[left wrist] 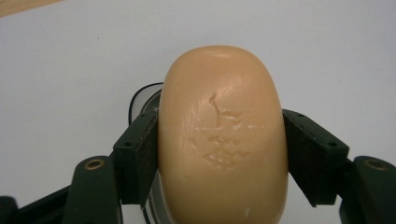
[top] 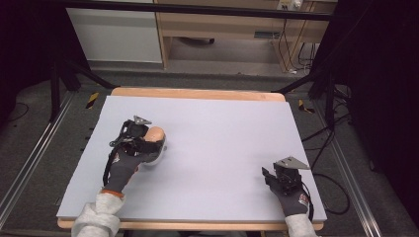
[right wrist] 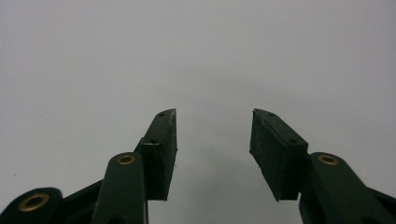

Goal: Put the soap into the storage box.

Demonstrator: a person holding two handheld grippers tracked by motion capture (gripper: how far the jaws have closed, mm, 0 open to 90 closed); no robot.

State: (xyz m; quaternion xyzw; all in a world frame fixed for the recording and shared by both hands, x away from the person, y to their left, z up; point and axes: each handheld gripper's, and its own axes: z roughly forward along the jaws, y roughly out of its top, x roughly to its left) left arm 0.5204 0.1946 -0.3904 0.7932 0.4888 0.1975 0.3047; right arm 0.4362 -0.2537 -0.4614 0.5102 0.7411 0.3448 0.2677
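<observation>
A tan oval bar of soap [left wrist: 223,135] is clamped between the two black jaws of my left gripper [left wrist: 219,140]. In the high view the soap [top: 156,133] sits at the left middle of the table, just over a small pale round dish [top: 154,156], with the left gripper [top: 148,140] shut on it. A dark rim of that dish [left wrist: 148,103] peeks out behind the soap. My right gripper [top: 269,177] rests near the table's front right, and in its own view the right gripper [right wrist: 214,116] stands open over bare table.
The table is covered by a pale lilac mat [top: 212,133] with a wooden edge [top: 197,93] at the back. Dark stand legs [top: 54,84] and cables [top: 326,148] lie on the floor beside the table.
</observation>
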